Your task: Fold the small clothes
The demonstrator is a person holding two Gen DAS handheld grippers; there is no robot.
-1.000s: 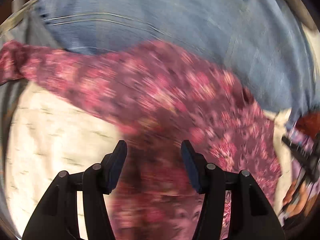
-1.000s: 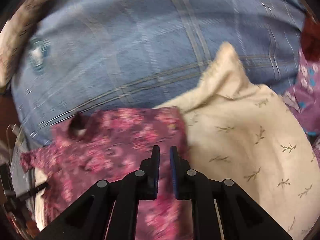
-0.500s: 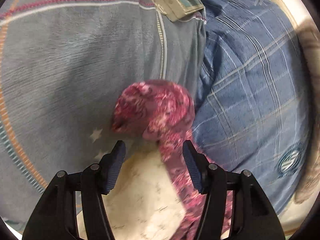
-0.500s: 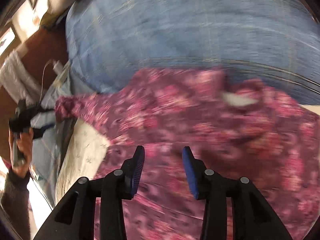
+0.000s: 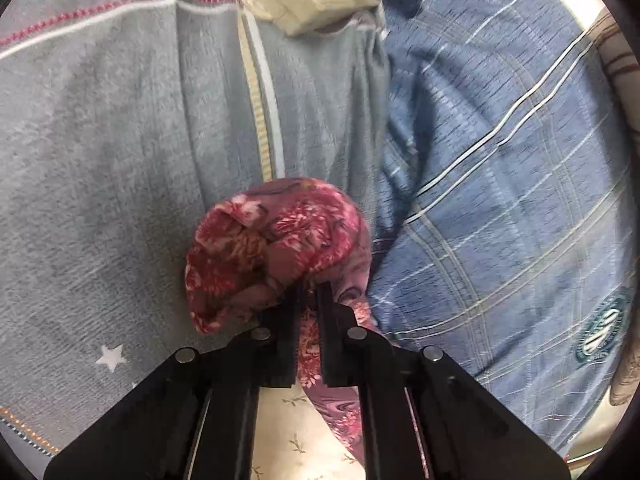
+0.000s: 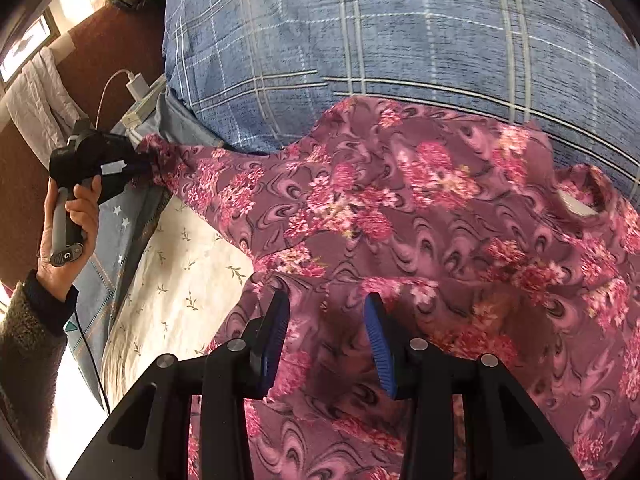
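The left tool (image 5: 308,300) is pressed together, pinching a bunched end of the purple floral garment (image 6: 400,208). At 9 o'clock in the right view, a hand (image 6: 66,224) holds it. The right tool (image 6: 326,328) stands spread above the garment, touching nothing. The garment lies across a cream sprigged cloth (image 6: 180,280) and a blue plaid quilt (image 6: 360,40), with a grey starred blanket (image 5: 100,160) at 10 o'clock.
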